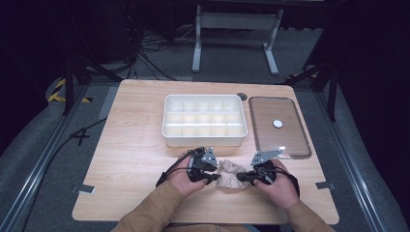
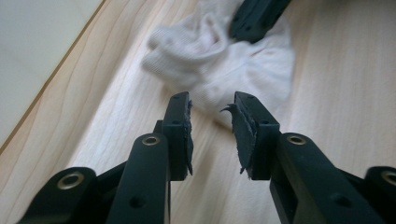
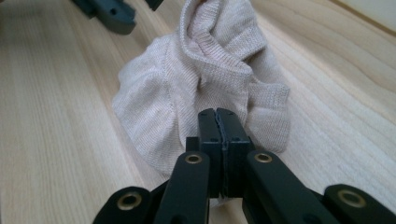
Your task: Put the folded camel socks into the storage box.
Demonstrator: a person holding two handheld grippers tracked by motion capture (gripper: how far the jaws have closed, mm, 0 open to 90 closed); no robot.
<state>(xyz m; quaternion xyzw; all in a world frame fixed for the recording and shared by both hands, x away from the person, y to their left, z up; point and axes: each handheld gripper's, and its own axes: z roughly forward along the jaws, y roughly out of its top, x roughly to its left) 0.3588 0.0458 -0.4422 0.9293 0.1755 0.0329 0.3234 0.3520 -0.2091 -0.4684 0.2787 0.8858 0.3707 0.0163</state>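
Note:
A crumpled beige sock (image 1: pixel 231 174) lies on the wooden table near its front edge, between my two grippers. My left gripper (image 1: pixel 212 179) is at the sock's left side; in the left gripper view its jaws stand open (image 2: pixel 212 100) with bare wood between them and the sock (image 2: pixel 219 60) just ahead. From the right, my right gripper (image 1: pixel 240 177) meets the sock. Its jaws are pressed together (image 3: pixel 217 112) against the bunched sock (image 3: pixel 205 70), and a sliver of fabric shows pinched between them. The right gripper's black jaw (image 2: pixel 257 16) rests on the sock's far side.
A white tray (image 1: pixel 167 130) divided into several compartments stands behind the sock at the table's middle. To its right lies a clear lid (image 1: pixel 300 145) with a small white disc (image 1: pixel 278 123) on it. A dark round disc (image 1: pixel 242 96) sits behind the tray.

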